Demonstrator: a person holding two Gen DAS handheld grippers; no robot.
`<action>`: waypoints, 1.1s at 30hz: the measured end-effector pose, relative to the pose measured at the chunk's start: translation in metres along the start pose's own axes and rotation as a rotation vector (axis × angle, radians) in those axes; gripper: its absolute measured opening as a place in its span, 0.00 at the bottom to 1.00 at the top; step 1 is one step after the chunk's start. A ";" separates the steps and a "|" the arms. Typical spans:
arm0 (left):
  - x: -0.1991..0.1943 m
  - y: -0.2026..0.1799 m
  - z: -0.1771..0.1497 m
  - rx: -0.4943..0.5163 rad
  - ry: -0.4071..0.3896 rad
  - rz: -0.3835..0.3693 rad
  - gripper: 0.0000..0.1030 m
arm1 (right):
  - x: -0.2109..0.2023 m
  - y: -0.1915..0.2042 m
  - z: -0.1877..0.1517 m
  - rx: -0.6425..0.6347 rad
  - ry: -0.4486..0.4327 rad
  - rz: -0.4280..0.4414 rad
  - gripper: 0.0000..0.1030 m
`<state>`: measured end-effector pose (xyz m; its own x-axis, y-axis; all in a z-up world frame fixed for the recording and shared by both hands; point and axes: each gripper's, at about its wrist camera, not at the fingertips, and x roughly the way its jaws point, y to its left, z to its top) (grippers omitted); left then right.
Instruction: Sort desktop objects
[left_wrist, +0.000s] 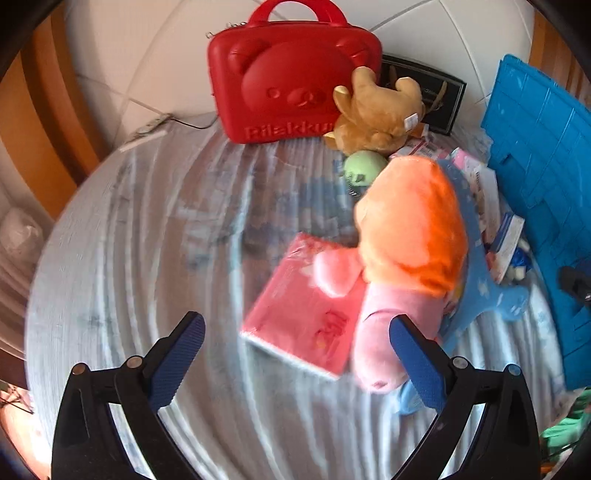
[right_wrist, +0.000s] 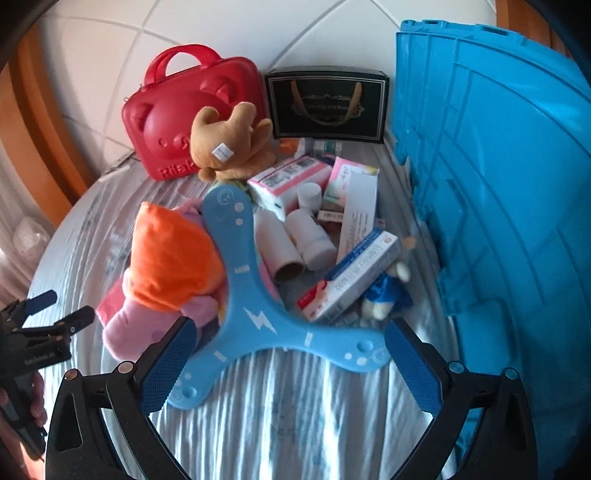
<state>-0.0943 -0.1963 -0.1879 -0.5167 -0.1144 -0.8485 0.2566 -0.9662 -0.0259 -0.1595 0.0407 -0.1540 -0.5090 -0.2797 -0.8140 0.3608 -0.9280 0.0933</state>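
Note:
A plush doll with orange hair and pink clothes (left_wrist: 410, 254) lies on the striped tabletop (left_wrist: 147, 240), partly over a pink notebook (left_wrist: 303, 317). My left gripper (left_wrist: 299, 365) is open and empty just in front of the notebook and doll. A blue three-armed boomerang (right_wrist: 251, 295) leans on the doll (right_wrist: 173, 254). My right gripper (right_wrist: 291, 365) is open and empty, its fingers either side of the boomerang's near arms. The left gripper also shows in the right wrist view (right_wrist: 62, 314). White bottles (right_wrist: 303, 236) and medicine boxes (right_wrist: 351, 280) lie in a heap behind the boomerang.
A red bear-face case (left_wrist: 295, 77) and a black box (right_wrist: 327, 103) stand at the back. A brown plush (left_wrist: 376, 114) lies before them, a green ball (left_wrist: 364, 166) beside it. A large blue crate (right_wrist: 498, 177) stands at the right. A small blue-dressed doll (right_wrist: 388, 291) lies by the boxes.

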 end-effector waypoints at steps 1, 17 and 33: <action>0.004 -0.004 0.002 -0.020 0.012 -0.041 0.99 | 0.003 0.001 0.003 0.000 0.001 0.002 1.00; 0.038 -0.062 -0.023 0.218 0.080 -0.156 0.60 | 0.037 0.036 0.043 -0.085 0.035 0.159 0.43; -0.016 -0.013 -0.075 0.282 0.088 -0.116 0.60 | 0.040 0.051 -0.030 -0.143 0.218 0.103 0.44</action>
<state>-0.0286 -0.1643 -0.2139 -0.4539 0.0088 -0.8910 -0.0434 -0.9990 0.0122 -0.1378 -0.0103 -0.1987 -0.2893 -0.2972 -0.9099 0.5163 -0.8489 0.1131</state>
